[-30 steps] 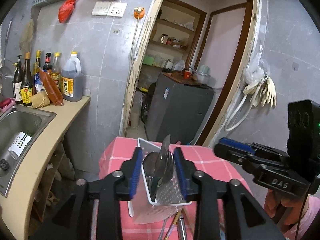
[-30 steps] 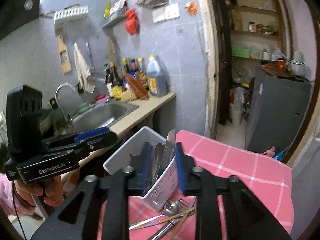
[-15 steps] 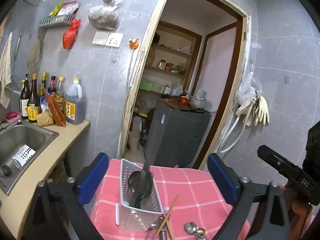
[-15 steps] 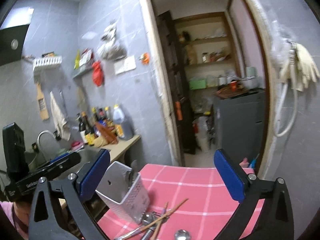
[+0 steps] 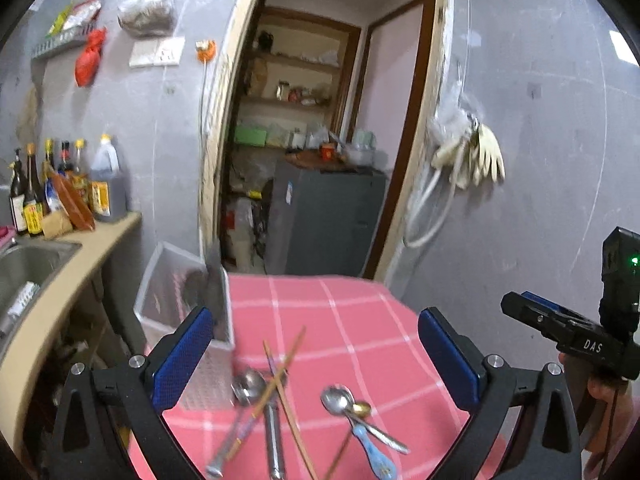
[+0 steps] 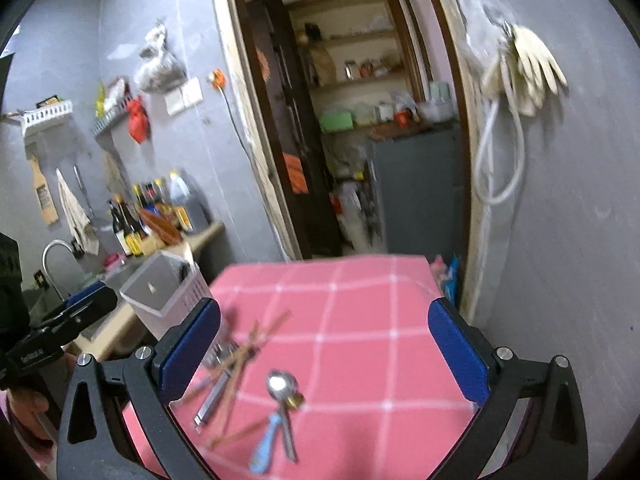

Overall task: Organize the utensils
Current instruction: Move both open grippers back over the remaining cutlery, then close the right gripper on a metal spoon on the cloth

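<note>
Both tongs are spread wide and carry nothing. The left tongs (image 5: 316,356) hang above the near half of the counter (image 5: 360,320), which is covered in a pink checked cloth; the right tongs (image 6: 324,348) hang over the same surface from the other side. Neither touches any utensil.

The white perforated basket (image 5: 172,292) stands upright at the far left corner of the counter, next to the kitchen worktop. A broad blade (image 5: 216,280) and some darker handles stand in it, so it evidently serves as the collecting bin, set to one side where it leaves the working area free.

Loose items lie on the cloth near the front edge. A crossed heap of chopsticks (image 5: 282,364), a metal spoon (image 5: 248,382) and a long metal handle (image 5: 274,436) sits just beside the basket. To its right, a second spoon (image 5: 338,394) lies touching a blue-handled spoon (image 5: 372,452). Motion blur prevents an exact count.

Judgement: sorting is partly done. The wide stance of both tongs suits a fresh pickup; the crossed chopsticks may drag neighbours along when lifted.
</note>
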Demonstrator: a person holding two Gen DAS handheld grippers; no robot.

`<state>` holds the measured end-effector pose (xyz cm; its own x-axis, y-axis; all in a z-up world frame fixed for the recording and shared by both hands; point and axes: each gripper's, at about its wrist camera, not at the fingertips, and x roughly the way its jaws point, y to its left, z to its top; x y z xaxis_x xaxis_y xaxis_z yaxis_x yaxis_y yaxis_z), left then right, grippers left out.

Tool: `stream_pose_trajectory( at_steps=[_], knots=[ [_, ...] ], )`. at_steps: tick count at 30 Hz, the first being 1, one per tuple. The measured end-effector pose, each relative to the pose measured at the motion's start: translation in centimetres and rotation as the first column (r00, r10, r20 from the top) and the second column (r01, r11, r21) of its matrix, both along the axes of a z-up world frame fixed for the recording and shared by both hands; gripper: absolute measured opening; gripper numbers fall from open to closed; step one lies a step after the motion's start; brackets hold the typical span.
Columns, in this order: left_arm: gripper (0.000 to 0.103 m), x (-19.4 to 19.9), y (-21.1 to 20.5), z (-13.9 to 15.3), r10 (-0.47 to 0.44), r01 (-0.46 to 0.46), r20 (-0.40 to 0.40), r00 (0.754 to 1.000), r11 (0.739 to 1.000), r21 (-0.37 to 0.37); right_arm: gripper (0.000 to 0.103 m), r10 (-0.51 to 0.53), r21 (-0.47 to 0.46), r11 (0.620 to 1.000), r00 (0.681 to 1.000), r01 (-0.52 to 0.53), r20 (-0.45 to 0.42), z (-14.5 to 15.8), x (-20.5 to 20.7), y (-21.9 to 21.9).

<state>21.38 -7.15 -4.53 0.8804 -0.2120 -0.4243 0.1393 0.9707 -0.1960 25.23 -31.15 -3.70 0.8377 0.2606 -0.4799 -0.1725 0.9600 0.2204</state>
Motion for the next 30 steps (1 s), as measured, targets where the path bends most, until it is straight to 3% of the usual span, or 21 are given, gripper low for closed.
stream_pose_trajectory(
  at_steps=[9,12,14,16,20,30],
  knots=[
    [0.102,1.2,-1.8,-4.0,-0.005,0.002,-0.157,0.988,1.0,-0.014,0.102,0.07,0.022,0.997,0.985,-0.068,-0.161,-5.4,1.6,-1.9],
    [0.093,1.9,-2.0,-5.3,-0.003,-0.001,-0.206,0.978,1.0,-0.02,0.101,0.109,0.051,0.994,0.971,-0.1,-0.211,-7.4,2.7,-1.8],
    [0.083,2.6,-2.0,-6.2,-0.007,0.002,-0.239,0.971,1.0,-0.022,0.094,0.135,0.069,0.99,0.963,-0.122,-0.235,-8.6,3.2,-1.7],
    [0.076,3.2,-2.0,-7.1,-0.002,-0.002,-0.271,0.963,1.0,-0.015,0.079,0.164,0.074,0.986,0.949,-0.15,-0.267,-10.0,3.9,-1.1],
    [0.063,4.5,-2.1,-8.8,0.024,-0.023,-0.317,0.948,1.0,0.007,0.07,0.214,0.09,0.977,0.925,-0.196,-0.313,-12.1,5.3,0.0],
    [0.062,7.7,-2.2,-11.4,0.1,-0.084,-0.356,0.929,0.995,0.061,0.038,0.358,0.135,0.934,0.849,-0.332,-0.389,-15.9,8.8,3.5]
  ],
)
